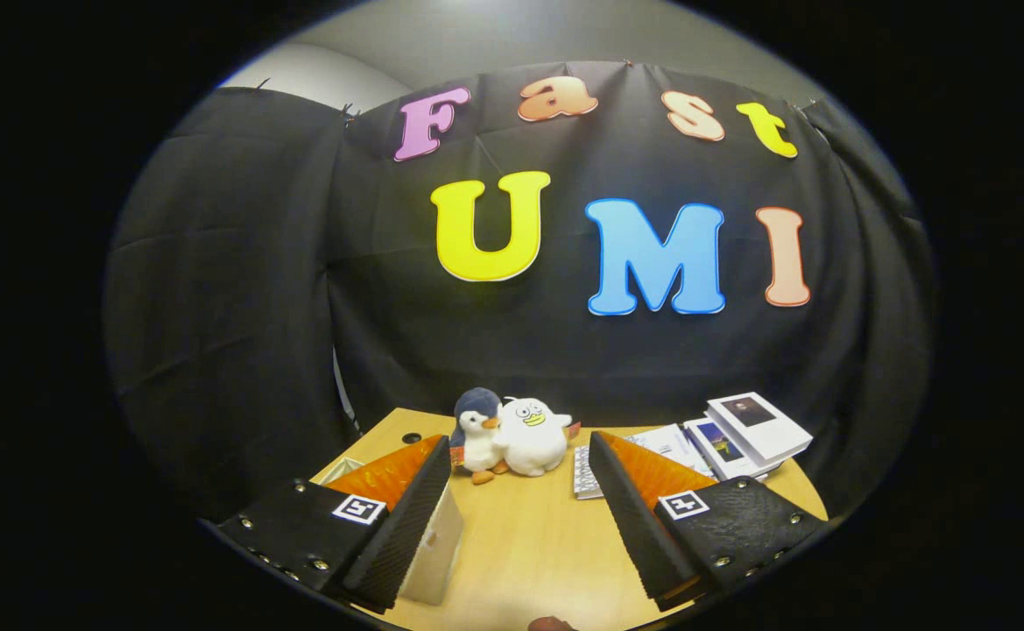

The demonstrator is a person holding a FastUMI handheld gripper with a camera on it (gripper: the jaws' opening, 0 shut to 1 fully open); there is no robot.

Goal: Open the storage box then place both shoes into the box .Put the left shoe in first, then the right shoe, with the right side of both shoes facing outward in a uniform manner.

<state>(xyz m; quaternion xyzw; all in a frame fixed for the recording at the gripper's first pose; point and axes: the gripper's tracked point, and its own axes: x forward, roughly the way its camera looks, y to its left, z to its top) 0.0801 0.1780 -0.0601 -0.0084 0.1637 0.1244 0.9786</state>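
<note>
Hand-held gripper (520,451) spread wide, empty, above table (529,543); beyond: two plush toys (512,436), stacked booklets (744,434).

gripper view | rides hand-held gripper (520,517) | low over table (529,543) | faces booth wall, apparently level

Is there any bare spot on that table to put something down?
Yes: the bare wood of the table between the open fingers, short of the two plush toys. It is crowded beyond the right finger, with stacked books and papers, and a pale box sits beside the left finger.
</note>
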